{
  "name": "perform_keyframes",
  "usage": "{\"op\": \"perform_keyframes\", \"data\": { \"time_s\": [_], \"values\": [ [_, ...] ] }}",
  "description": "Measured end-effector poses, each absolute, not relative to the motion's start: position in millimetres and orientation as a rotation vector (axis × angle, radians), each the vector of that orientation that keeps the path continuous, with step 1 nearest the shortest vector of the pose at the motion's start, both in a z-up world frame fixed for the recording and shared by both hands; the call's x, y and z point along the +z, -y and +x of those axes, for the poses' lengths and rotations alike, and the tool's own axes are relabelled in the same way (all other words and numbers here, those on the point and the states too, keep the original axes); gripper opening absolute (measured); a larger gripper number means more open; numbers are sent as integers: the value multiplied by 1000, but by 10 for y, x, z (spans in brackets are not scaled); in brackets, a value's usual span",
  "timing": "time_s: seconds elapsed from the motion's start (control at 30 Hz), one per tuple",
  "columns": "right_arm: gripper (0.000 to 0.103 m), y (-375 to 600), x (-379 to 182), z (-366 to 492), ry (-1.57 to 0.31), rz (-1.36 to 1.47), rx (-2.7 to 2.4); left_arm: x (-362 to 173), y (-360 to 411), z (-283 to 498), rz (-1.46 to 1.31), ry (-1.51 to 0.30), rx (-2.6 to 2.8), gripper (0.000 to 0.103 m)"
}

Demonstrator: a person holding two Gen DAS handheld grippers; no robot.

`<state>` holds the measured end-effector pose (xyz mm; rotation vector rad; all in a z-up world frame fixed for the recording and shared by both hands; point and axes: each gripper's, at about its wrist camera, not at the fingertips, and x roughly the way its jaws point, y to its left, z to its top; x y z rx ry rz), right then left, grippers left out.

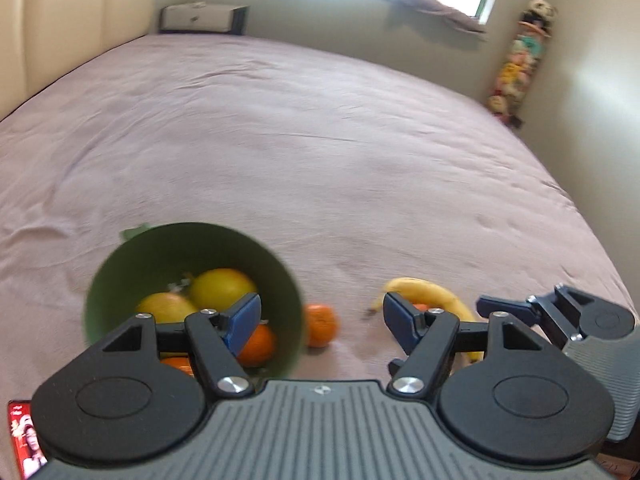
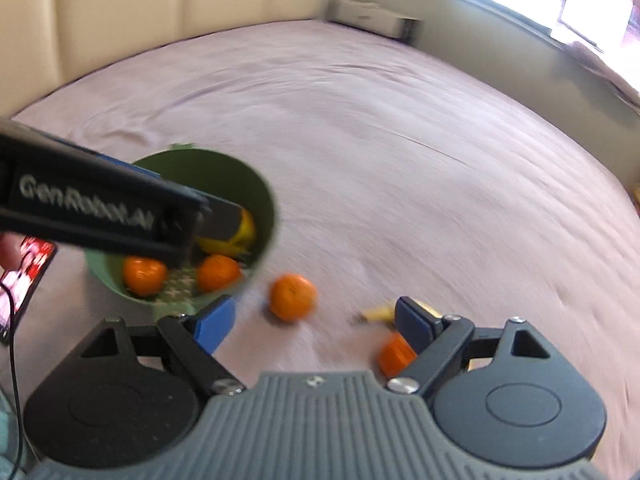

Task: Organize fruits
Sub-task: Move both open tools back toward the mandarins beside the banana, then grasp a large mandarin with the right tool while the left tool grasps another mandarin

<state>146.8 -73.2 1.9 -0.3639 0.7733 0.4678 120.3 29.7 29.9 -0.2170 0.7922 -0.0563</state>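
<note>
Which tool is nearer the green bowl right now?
Left. The left tool is open with one finger over the green bowl rim. The right tool, also open, sits off to the bowl's right, nearer the loose orange and banana.

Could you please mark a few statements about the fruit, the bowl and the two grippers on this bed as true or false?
1. The green bowl holds yellow and orange fruit. True.
2. The banana lies inside the bowl. False: it lies on the bedsheet.
3. The left gripper clamps an orange. False: it is open, holding nothing.
4. A loose orange sits outside the bowl. True.
5. The right gripper is open. True.
</note>
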Motion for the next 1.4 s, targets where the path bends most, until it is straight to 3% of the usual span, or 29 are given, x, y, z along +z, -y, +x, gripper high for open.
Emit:
{"op": "perform_keyframes", "data": {
  "time_s": [0.37, 0.73, 1.0, 1.4],
  "values": [
    [81, 1633, -268, 953, -814, -215, 166, 11, 227, 1065, -196, -789, -211, 78],
    [75, 1927, -613, 1042, -882, -145, 108, -459, 385, 1059, -174, -875, -232, 68],
    [50, 2025, -759, 1175, -918, -115, 75, -558, 422, 1071, -90, -848, -143, 66],
    [49, 2124, -869, 1344, -960, -42, 77, -639, 628, 1194, -55, -840, -191, 66]
  ]
}}
